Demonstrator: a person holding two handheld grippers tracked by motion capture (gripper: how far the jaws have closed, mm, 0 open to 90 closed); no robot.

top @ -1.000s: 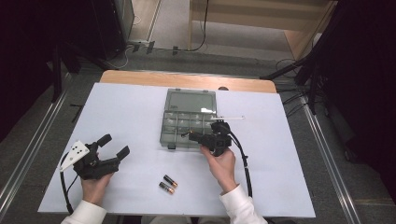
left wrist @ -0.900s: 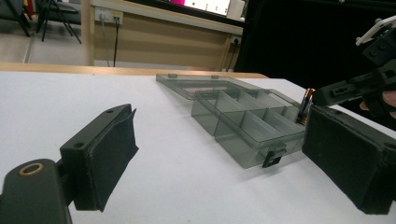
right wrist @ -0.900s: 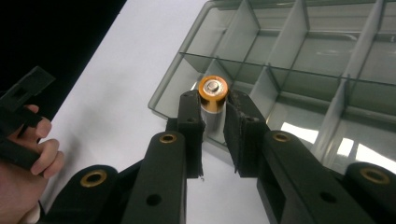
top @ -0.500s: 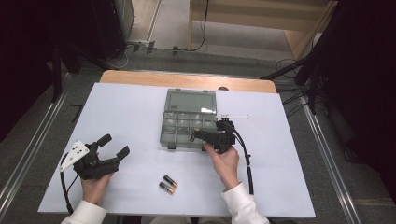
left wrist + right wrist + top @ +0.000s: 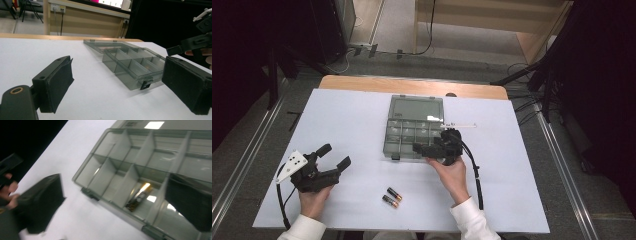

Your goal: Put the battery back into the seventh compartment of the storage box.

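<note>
Claws first: the right claw (image 5: 424,148) hung over the near right part of the box (image 5: 412,131), its jaws just spread apart with nothing pinched between them. In the right gripper view a battery (image 5: 138,196) lay in a near compartment, between those open jaws and clear of both. The box sat in the middle of the table (image 5: 352,120), its lid flat behind it and its front latch hanging loose. Two more batteries (image 5: 391,197) lay side by side on the table nearer the person, between the hands. The left claw (image 5: 334,156) rested well off to the left, jaws spread and empty, pointing toward the box.
</note>
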